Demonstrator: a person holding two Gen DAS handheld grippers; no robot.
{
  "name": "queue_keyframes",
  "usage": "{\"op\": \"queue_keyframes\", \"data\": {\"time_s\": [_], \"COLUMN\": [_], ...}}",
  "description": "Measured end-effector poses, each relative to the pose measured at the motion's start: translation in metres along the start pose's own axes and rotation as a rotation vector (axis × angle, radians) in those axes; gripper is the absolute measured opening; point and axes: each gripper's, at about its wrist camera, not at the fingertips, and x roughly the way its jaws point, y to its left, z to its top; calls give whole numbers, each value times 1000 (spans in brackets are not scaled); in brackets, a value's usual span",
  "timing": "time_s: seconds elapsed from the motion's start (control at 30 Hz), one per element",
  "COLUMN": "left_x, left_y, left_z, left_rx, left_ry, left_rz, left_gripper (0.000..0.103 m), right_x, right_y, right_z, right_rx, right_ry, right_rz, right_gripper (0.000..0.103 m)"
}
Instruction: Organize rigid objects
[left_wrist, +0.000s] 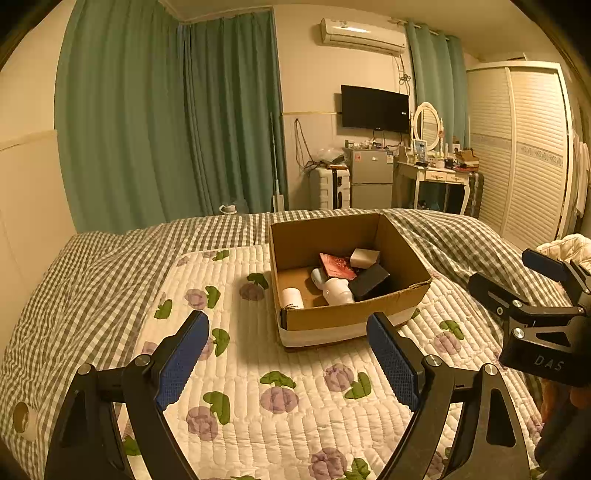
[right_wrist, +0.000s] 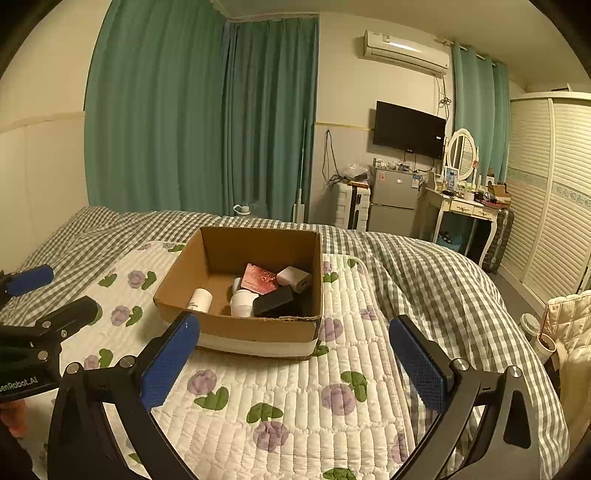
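Observation:
A brown cardboard box (left_wrist: 354, 318) (right_wrist: 255, 326) stands on the floral quilt on the bed. Inside lie a red card box (left_wrist: 337, 265) (right_wrist: 258, 278), a white cube (left_wrist: 365, 257) (right_wrist: 293, 278), a black case (left_wrist: 369, 282) (right_wrist: 274, 302), a white cup (left_wrist: 338, 291) (right_wrist: 242, 302) and a white cylinder (left_wrist: 292, 298) (right_wrist: 200, 299). My left gripper (left_wrist: 288, 354) is open and empty, just in front of the box. My right gripper (right_wrist: 295, 360) is open and empty, also in front of the box. Each gripper shows at the edge of the other's view.
The floral quilt (left_wrist: 258, 369) lies over a grey checked bedspread (right_wrist: 424, 266). Green curtains, a wall TV, a small fridge, a dressing table and a louvred wardrobe stand beyond the bed. A cream padded item (right_wrist: 569, 321) sits at the right.

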Motion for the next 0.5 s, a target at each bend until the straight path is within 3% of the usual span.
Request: {"op": "queue_keyframes", "data": {"time_s": [0.5], "left_x": [-1], "left_y": [0], "left_z": [-2], "left_rx": [6], "left_ry": [-2], "left_rz": [-1], "left_gripper": [90], "right_x": [0], "right_y": [-2], "right_z": [5], "right_rx": [-13], "right_ry": [1], "right_rz": [8], "right_gripper": [103]}}
